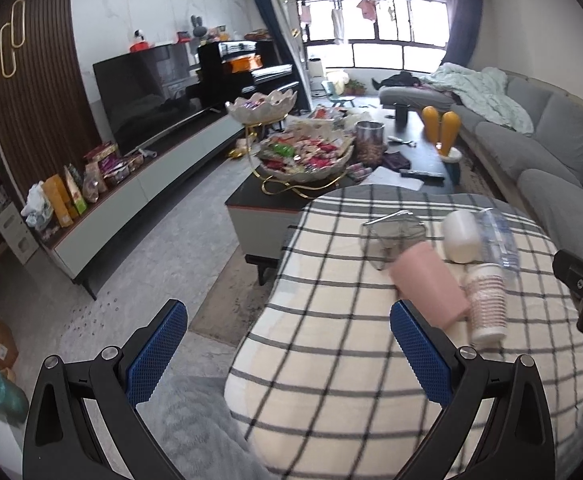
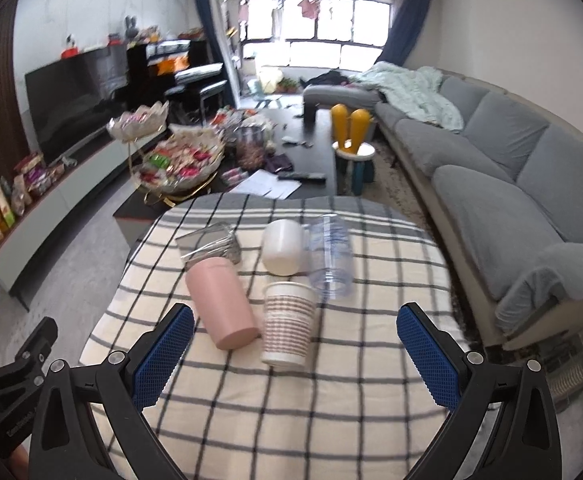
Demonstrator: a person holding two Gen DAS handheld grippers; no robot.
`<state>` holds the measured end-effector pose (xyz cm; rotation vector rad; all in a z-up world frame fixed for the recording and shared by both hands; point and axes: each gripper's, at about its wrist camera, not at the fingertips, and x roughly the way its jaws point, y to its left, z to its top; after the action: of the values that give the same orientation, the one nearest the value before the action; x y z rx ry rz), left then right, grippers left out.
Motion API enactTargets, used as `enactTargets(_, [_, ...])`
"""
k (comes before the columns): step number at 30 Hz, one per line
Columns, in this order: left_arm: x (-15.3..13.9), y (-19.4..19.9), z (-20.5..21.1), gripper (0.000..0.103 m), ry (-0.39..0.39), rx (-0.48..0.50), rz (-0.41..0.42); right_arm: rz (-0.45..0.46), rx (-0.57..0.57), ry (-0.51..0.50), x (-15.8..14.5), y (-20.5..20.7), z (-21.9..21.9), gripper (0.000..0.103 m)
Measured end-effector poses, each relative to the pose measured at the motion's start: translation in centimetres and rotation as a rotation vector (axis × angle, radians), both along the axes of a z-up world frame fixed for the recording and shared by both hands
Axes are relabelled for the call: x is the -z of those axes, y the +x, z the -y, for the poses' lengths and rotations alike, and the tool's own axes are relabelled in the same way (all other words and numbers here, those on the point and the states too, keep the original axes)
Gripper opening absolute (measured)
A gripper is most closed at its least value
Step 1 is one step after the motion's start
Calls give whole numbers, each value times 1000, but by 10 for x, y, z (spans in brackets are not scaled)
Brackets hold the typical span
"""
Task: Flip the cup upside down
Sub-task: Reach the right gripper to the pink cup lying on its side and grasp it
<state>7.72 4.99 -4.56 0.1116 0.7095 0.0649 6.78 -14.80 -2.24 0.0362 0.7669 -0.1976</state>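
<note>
My right gripper (image 2: 295, 340) is spread wide with nothing between its blue, diamond-textured pads (image 2: 163, 354), hovering low over the checked tablecloth (image 2: 291, 420), a cream fabric crossed by grey and black lines. Between the pads' line of sight stands the paper cup (image 2: 287, 324), mouth up, a tapered white cone banded with pinkish-brown stripes. Touching or just beside its left flank lies the pink tumbler (image 2: 221, 304), a smooth matte cylinder tipped on its side with its flat end toward me. Beyond the paper cup sits a white mug (image 2: 283, 246), rounded and glossy, and right beside it a clear plastic cup (image 2: 329, 256) with faint blue print, tilted. Behind the pink tumbler rests a grey wire-mesh holder (image 2: 211, 244), angular and lying over.

My left gripper (image 1: 289, 352) is likewise released, its ribbed blue pads (image 1: 155, 356) far apart, held at the cloth's left edge; the pink tumbler (image 1: 431, 292) and paper cup (image 1: 487, 304) lie off its right finger. Past the table stand a dark coffee table (image 2: 311, 148) with a shell-shaped snack bowl (image 2: 183, 164) and a grey upholstered sofa (image 2: 491, 168).
</note>
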Motion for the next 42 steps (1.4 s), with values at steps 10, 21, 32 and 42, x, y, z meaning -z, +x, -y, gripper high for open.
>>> enactTargets(10, [46,50,-20,103,-9,-50,-70,-118,-142,-28,52,84,-34,102])
enactTargets(21, [78,83,-23,103,-25,-62,-121,-273,-222,-6,117,144,-48,100])
enactTargets(32, [97,101,-22,103,-35,-71,-171,-384,-246,29,156,165,-48,90])
enactTargets(42, [97,101,-25,103,-39,-77,-168,-378,-261,86,158,163,-49,72])
